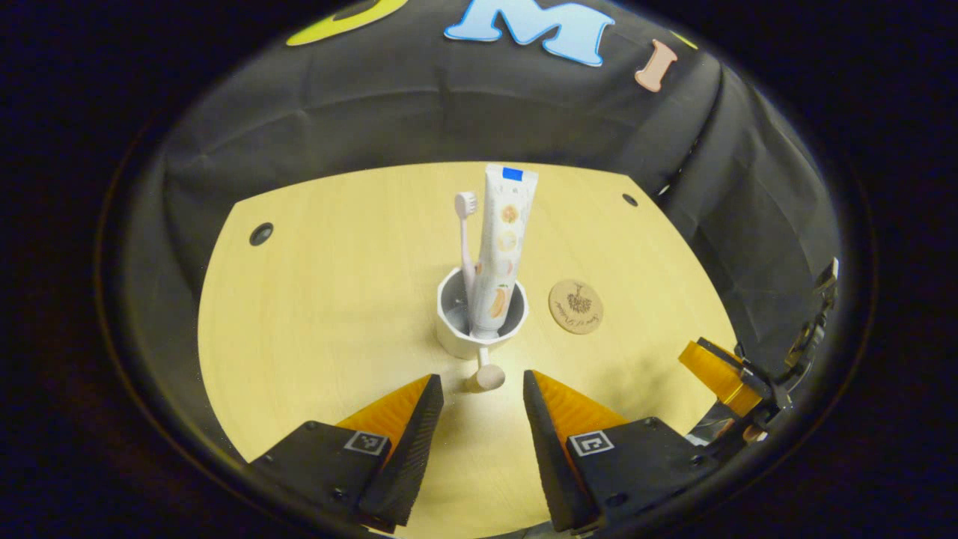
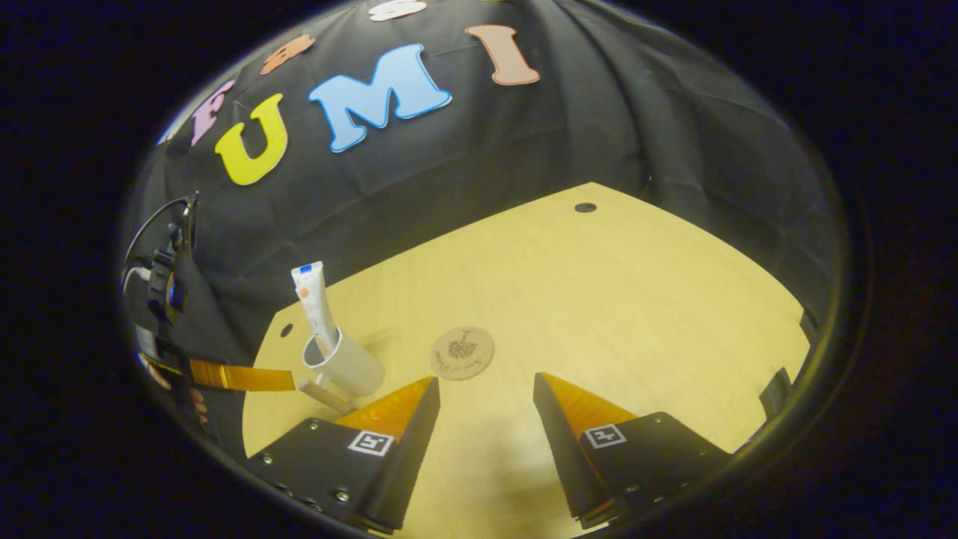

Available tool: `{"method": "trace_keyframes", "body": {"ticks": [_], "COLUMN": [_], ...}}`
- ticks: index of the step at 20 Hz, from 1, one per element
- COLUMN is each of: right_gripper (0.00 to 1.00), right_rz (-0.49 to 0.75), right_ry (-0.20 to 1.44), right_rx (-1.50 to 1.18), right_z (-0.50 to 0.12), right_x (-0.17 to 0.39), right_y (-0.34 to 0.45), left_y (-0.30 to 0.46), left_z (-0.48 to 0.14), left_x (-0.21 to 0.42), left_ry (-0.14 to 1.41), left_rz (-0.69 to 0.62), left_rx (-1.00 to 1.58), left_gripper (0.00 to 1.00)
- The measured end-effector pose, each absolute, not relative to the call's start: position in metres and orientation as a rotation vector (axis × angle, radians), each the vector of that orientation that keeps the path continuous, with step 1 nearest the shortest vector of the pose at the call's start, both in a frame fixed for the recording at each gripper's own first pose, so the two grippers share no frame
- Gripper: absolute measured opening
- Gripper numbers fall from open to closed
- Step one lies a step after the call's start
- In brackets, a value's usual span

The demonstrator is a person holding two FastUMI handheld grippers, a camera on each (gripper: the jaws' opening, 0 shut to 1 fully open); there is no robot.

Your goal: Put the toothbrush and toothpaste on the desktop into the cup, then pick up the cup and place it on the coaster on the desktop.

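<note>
Between the spread fingers of the left gripper (image 1: 483, 385), which hold nothing, the stub handle of the white ceramic cup (image 1: 481, 318) points back toward the camera; the gripper sits low over the pale wooden desktop (image 1: 322, 299), just short of that handle and not touching it. Inside the cup stand a white toothpaste tube printed with fruit (image 1: 501, 247), its blue-marked end up, and a pale pink toothbrush (image 1: 465, 232) with its bristle head up, leaning beside the tube. Near the cup, on its right in the left gripper view, lies a round wooden coaster with a dark printed design (image 1: 575, 305), flat on the desktop and apart from the cup. The right gripper (image 2: 485, 393) hovers wide open and empty above the desktop, with the coaster just ahead of its fingers and the cup off to its left.
</note>
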State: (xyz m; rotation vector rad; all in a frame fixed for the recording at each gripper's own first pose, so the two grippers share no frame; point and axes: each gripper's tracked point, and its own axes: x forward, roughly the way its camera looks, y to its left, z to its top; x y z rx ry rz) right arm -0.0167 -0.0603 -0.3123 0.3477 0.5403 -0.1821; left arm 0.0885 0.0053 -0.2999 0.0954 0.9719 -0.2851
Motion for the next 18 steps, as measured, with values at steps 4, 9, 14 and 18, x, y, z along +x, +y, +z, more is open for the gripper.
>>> {"method": "trace_keyframes", "body": {"ticks": [4, 9, 14, 18], "right_gripper": [0.77, 0.77, 0.77, 0.77], "right_rz": [-0.228, -0.247, -0.253, -0.237], "right_ry": [0.539, 0.550, 0.580, 0.607], "right_rx": [0.397, 0.424, 0.434, 0.433], "right_z": [-0.319, -0.324, -0.331, -0.335], "right_x": [-0.025, -0.023, -0.022, -0.016], "right_y": [-0.080, -0.093, -0.099, -0.098], "left_y": [0.005, 0.006, 0.014, 0.012], "left_z": [-0.327, -0.357, -0.383, -0.391], "left_x": [0.104, 0.117, 0.127, 0.131], "left_ry": [1.074, 1.172, 1.245, 1.260], "left_rz": [-0.252, -0.216, -0.157, -0.131], "left_rx": [0.159, 0.194, 0.201, 0.184], "left_gripper": [0.73, 0.73, 0.65, 0.39]}}
